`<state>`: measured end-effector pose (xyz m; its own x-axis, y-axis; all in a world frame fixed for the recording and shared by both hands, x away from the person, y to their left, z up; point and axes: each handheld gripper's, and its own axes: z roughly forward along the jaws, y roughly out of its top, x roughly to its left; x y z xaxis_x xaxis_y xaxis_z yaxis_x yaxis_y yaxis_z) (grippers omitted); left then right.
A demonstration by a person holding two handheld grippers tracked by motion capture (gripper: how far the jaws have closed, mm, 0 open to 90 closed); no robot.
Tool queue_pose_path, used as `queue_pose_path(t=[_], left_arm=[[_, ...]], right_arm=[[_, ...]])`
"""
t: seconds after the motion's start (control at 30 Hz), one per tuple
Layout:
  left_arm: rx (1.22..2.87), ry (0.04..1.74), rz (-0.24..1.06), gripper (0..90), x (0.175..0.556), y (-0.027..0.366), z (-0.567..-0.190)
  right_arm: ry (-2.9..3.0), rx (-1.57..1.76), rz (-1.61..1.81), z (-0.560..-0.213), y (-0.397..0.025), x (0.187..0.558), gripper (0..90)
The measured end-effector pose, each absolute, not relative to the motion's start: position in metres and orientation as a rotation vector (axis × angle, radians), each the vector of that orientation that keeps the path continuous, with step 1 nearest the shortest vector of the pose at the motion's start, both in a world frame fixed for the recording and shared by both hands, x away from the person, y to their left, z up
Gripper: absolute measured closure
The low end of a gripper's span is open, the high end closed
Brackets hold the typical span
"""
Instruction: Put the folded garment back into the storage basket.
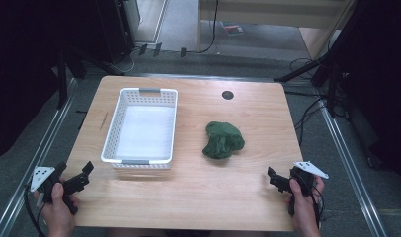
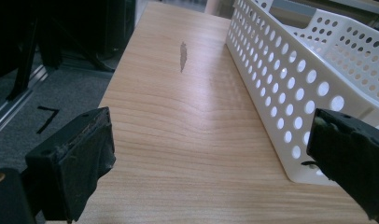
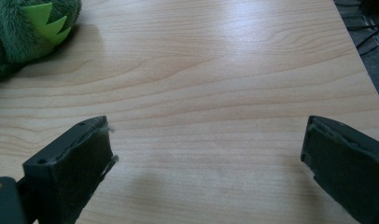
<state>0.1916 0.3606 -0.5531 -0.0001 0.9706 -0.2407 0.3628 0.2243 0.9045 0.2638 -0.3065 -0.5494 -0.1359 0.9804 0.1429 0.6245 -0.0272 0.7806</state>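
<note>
One green plush toy (image 1: 223,140), one white basket (image 1: 120,106) (empty), two tools spread wide.

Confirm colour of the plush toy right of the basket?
Dark green plush toy with lighter green jagged felt spikes; clearest in the right gripper view.

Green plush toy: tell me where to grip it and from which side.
Grip the green plush toy across its rounded upper bulge, from above and the near right, where the open right gripper sits. It lies as a soft heap on the table, with no handle visible.
</note>
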Motion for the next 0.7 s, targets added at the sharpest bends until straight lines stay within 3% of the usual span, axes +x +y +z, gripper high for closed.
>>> queue_pose_path(t=[0.4, 0.7], left_arm=[[1.263, 1.548, 0.796, 1.4, 0.190, 0.363, -0.547], [1.270, 1.549, 0.775, 1.5, 0.182, 0.358, -0.515]], right_arm=[[1.793, 1.689, 1.023, -0.549, -0.307, 0.264, 1.9], [1.796, 1.680, 1.025, -0.550, -0.307, 0.264, 1.9]])
